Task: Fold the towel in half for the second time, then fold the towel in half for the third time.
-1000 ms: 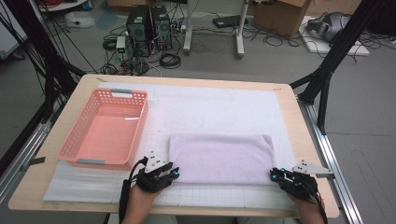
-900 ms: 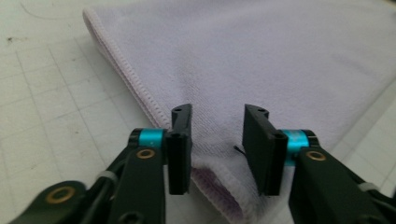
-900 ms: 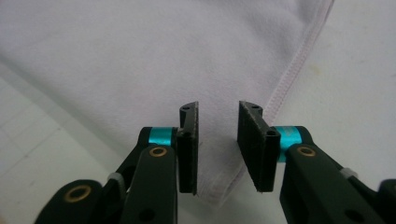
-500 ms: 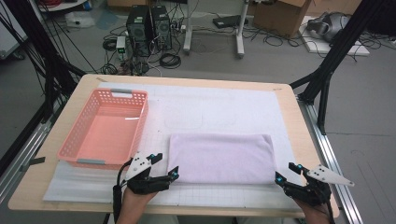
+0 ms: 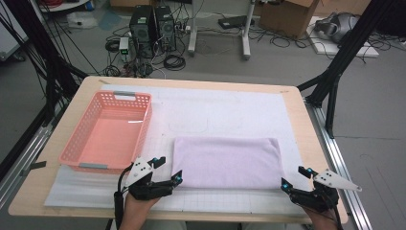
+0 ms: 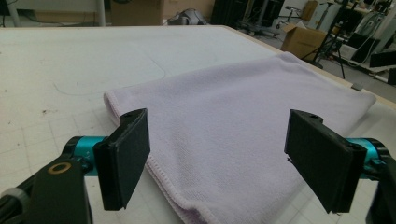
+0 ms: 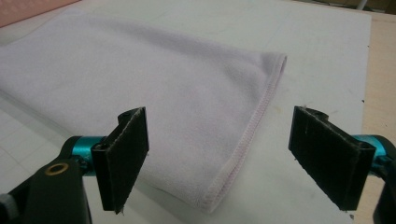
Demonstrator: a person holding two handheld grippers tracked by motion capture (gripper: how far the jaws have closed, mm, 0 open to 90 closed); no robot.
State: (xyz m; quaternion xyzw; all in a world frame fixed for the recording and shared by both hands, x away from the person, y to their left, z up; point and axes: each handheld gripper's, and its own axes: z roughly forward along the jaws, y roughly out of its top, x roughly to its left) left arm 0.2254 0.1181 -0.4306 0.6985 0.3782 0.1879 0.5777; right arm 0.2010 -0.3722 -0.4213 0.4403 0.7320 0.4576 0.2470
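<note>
A folded pale lilac towel (image 5: 227,161) lies flat on the white mat near the table's front. My left gripper (image 5: 168,170) is open at the towel's near left corner, its jaws wide apart either side of that corner (image 6: 187,212). My right gripper (image 5: 296,177) is open at the near right corner, with the stitched hem (image 7: 254,126) running between its jaws. Neither gripper holds anything. The towel (image 6: 243,121) stretches away from the left gripper, and the towel (image 7: 140,79) spreads to the left ahead of the right gripper.
A pink plastic basket (image 5: 79,153) stands empty on the left of the table, just behind my left hand. The white gridded mat (image 5: 230,110) covers most of the wooden table (image 5: 306,124). Beyond the table are computers, cables and black frame legs on the floor.
Both grippers have opened and lifted slightly at the towel's near corners; a second ago their jaws were low and close together. The towel has not moved.
</note>
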